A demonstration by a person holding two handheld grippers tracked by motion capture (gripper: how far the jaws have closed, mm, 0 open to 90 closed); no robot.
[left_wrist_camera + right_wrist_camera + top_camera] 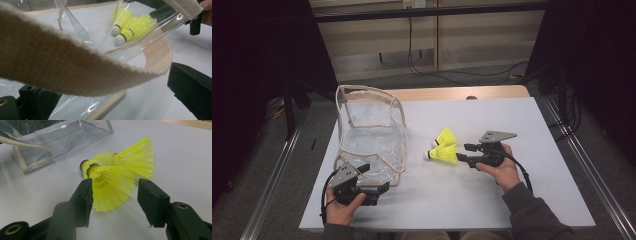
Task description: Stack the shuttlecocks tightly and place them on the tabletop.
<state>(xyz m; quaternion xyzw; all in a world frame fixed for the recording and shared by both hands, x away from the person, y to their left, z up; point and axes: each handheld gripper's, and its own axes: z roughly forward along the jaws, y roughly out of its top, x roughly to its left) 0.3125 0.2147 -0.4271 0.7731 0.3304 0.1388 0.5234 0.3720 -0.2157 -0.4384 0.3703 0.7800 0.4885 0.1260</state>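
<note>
The right claw [463,152] is held low over the bench [522,200], pointing left, jaws apart around the skirt of the nearer shuttlecock [110,185], which lies beside a second shuttlecock [136,161]. The left claw [374,176], jaws apart, is set astride the strap [75,70] of the clear bag [372,132].

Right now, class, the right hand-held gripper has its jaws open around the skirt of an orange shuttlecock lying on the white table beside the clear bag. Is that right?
Not quite: the colour is wrong. The shuttlecock is yellow, not orange, as the right gripper view shows. The rest holds: the right hand-held gripper has its jaws open around its skirt, and it lies on the white table beside the clear bag.
</note>
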